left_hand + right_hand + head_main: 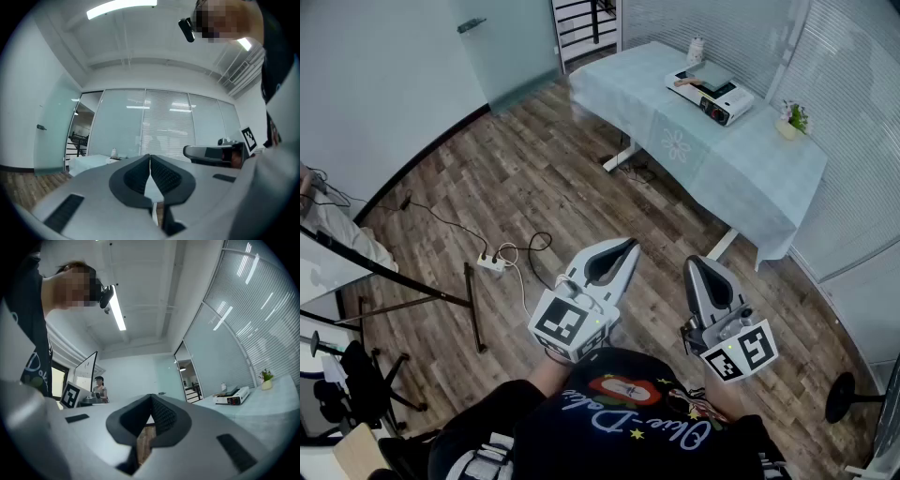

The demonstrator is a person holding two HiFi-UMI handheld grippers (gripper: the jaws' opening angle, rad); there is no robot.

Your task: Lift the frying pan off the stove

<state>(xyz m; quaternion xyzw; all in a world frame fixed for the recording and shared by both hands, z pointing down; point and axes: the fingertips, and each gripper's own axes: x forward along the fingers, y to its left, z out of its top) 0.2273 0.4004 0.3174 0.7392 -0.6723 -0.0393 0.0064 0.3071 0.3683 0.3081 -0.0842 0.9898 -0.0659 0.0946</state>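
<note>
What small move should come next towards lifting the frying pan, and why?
Probably step toward the table: the stove with the frying pan stands far across the floor, and both the left gripper and right gripper are shut and empty.

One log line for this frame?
left hand-held gripper: shut, empty | right hand-held gripper: shut, empty | frying pan: on stove, untouched

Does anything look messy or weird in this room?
Only a little: a white power strip and its cables lie loose on the wooden floor, where feet might catch them. The stove sits flat on the table; nothing looks spilled or broken.
</note>
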